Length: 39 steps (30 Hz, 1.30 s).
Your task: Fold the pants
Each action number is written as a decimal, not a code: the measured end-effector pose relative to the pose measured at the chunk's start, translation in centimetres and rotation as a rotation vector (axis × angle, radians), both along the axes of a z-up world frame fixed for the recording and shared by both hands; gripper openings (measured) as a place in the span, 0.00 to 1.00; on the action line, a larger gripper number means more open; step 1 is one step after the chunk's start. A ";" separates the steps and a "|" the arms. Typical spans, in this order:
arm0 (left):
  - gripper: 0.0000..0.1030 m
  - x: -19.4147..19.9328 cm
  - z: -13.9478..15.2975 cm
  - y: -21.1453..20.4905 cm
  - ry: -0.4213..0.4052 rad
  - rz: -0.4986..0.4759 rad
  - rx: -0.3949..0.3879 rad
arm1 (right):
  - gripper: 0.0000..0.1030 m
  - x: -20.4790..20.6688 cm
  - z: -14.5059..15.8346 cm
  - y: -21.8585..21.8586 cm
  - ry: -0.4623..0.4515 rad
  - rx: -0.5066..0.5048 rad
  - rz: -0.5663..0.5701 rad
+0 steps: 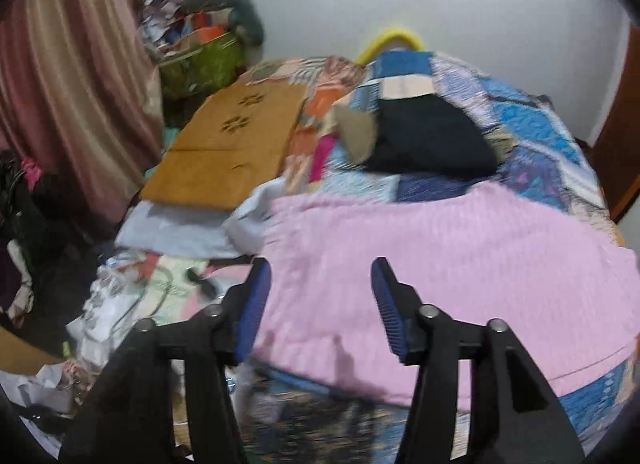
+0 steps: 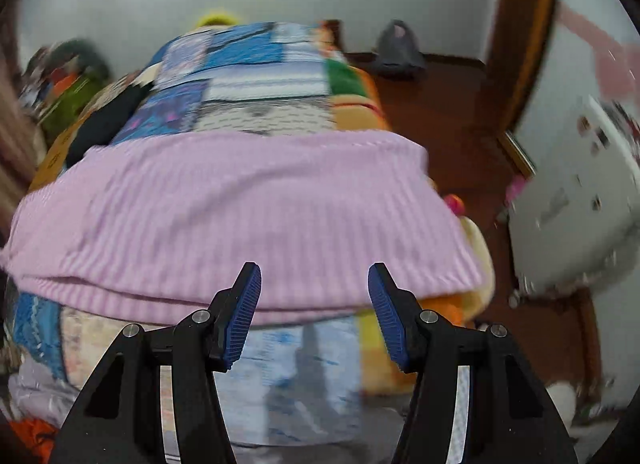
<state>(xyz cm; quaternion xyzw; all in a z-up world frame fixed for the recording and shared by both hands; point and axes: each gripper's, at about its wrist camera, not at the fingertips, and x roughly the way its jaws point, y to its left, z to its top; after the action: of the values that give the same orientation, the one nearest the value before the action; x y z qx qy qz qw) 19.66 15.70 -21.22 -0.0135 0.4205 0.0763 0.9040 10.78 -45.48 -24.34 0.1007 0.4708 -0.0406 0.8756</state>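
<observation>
Pink ribbed pants [image 1: 440, 276] lie folded into a broad rectangle on a patchwork quilt [image 1: 532, 132]. In the right wrist view the same pink pants [image 2: 240, 216] stretch across the bed, folded edge nearest me. My left gripper [image 1: 320, 272] hovers over the pants' near left part, jaws open, nothing between the blue pads [image 1: 254, 304]. My right gripper [image 2: 314, 276] hangs above the near folded edge, also open and empty. Both views are motion-blurred.
A dark folded garment [image 1: 432, 136] lies further back on the bed. Flat cardboard [image 1: 228, 144] and a light grey cloth [image 1: 180, 224] lie at the bed's left, beside clutter and a curtain [image 1: 72, 76]. To the right are a brown floor [image 2: 452, 104] and a white cabinet [image 2: 576, 200].
</observation>
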 end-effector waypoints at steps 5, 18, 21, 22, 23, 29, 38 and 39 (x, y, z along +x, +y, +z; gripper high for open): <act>0.57 1.8 -0.7 -4.8 0.026 -0.041 -0.059 | 0.51 -0.7 -1.8 -4.4 0.008 0.043 -0.087; 0.57 2.5 -10.2 -10.8 0.286 -0.031 -0.106 | 0.51 0.4 -7.5 -9.9 0.041 0.225 -0.220; 0.63 2.0 -12.3 -10.7 0.317 -0.009 -0.104 | 0.48 0.5 -7.7 -10.0 0.000 0.253 -0.211; 0.68 1.7 -12.4 -10.7 0.303 0.005 -0.102 | 0.39 0.5 -7.7 -10.1 -0.007 0.257 -0.204; 0.70 1.6 -12.4 -10.6 0.297 0.017 -0.098 | 0.29 0.6 -7.8 -10.1 -0.011 0.256 -0.199; 0.72 1.1 -12.6 -10.1 0.297 0.031 -0.124 | 0.07 0.3 -5.4 -9.7 -0.115 0.126 -0.180; 0.75 1.8 -12.3 -9.7 0.305 0.028 -0.103 | 0.06 0.9 -5.7 -11.2 -0.079 0.053 -0.197; 0.74 1.9 -12.2 -9.6 0.309 0.027 -0.101 | 0.06 1.0 -6.8 -11.4 -0.045 0.066 -0.199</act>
<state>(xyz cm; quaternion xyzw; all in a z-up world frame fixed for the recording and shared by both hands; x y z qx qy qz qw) 21.58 6.07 -33.40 -0.0527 0.5578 0.0682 0.8255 11.74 -56.83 -31.12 0.1768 0.4396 -0.1098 0.8738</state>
